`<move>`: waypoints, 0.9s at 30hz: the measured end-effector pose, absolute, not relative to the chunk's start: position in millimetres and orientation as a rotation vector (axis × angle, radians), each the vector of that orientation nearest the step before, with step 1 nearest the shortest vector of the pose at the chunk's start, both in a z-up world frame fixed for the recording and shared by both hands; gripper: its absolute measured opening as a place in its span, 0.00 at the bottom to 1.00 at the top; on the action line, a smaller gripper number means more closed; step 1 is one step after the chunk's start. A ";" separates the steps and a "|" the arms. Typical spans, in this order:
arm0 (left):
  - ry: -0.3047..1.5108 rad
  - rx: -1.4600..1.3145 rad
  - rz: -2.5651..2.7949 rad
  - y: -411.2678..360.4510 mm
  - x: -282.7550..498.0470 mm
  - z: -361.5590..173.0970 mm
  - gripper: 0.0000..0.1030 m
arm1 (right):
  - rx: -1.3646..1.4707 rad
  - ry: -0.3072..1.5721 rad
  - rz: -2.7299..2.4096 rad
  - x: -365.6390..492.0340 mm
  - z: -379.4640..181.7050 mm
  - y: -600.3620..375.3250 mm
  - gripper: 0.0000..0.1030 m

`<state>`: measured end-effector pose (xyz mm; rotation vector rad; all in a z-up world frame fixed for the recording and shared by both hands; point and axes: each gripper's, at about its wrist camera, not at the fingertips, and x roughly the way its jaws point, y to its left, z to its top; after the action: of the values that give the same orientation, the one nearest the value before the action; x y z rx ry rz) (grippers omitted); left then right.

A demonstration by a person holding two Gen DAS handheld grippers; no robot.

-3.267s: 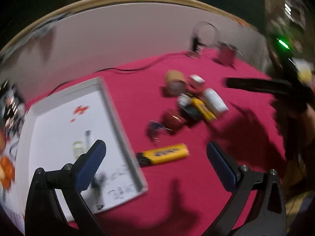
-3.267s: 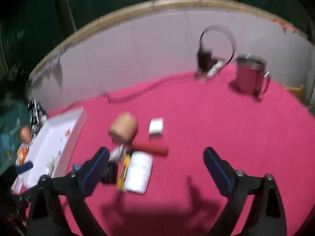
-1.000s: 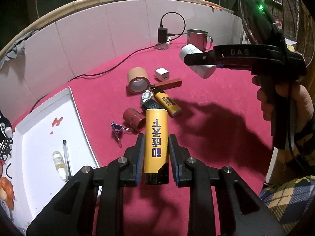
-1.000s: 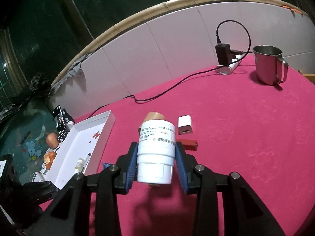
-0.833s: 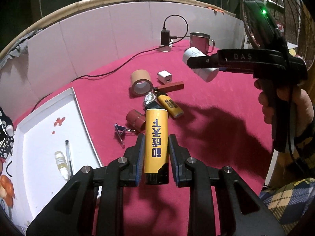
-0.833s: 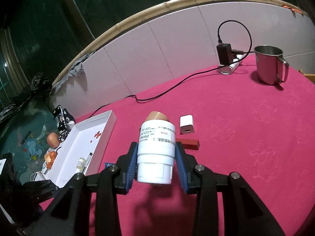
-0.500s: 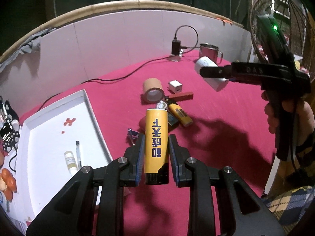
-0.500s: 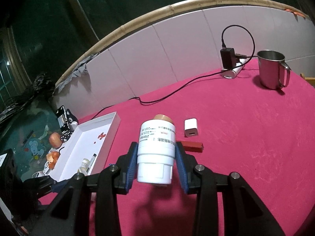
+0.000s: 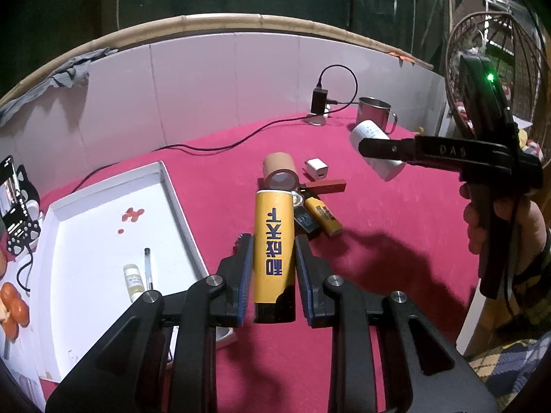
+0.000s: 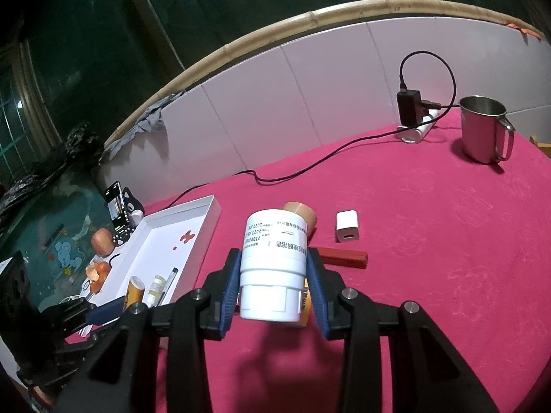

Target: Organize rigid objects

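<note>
From the left wrist, the left gripper (image 9: 273, 268) has its jaws clenched on the yellow lighter (image 9: 273, 247), which stands lengthwise between the blue pads, lifted off the red desk (image 9: 396, 241). The white tray (image 9: 103, 241) lies just to the left with a pen (image 9: 148, 268) and a small vial (image 9: 133, 280) in it. Ahead on the desk sit a tape roll (image 9: 280, 173), a white charger (image 9: 316, 168), a red bar (image 9: 325, 186) and a second lighter (image 9: 323, 215), bunched close together. The right gripper (image 9: 382, 149) shows from the side at far right, a hand (image 9: 502, 227) on its grip, carrying the white bottle (image 9: 377, 153). The step looks like carrying the lighter over to the tray: best to swing left across the tray's near wall with the lighter high enough to pass it, lower over bare floor beside the pen and vial, then release. From the right wrist, the right gripper (image 10: 273, 287) has its jaws grasping the white bottle (image 10: 273, 265) by its cap end, off the desk. The tray (image 10: 206, 237) lies to the left, and the left gripper (image 10: 117, 304) with its lighter (image 10: 133, 292) is at the tray's near end. The bottle should wait or come in further along the tray, so the two grippers do not meet.
</note>
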<state>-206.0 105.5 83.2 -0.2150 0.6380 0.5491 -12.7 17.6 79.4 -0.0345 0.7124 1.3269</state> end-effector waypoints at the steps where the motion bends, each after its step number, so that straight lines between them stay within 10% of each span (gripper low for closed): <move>1: 0.633 -0.218 0.553 106.2 -207.1 83.8 0.23 | -0.036 0.712 1.328 -13.0 79.5 17.7 0.36; 27: 0.431 -0.363 0.784 160.9 -295.9 109.4 0.23 | -0.111 0.617 1.436 -60.4 118.4 44.7 0.36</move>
<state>-295.9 160.9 109.4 -0.3626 0.4313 0.7839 -60.4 44.7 118.4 -0.1110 0.6167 1.4364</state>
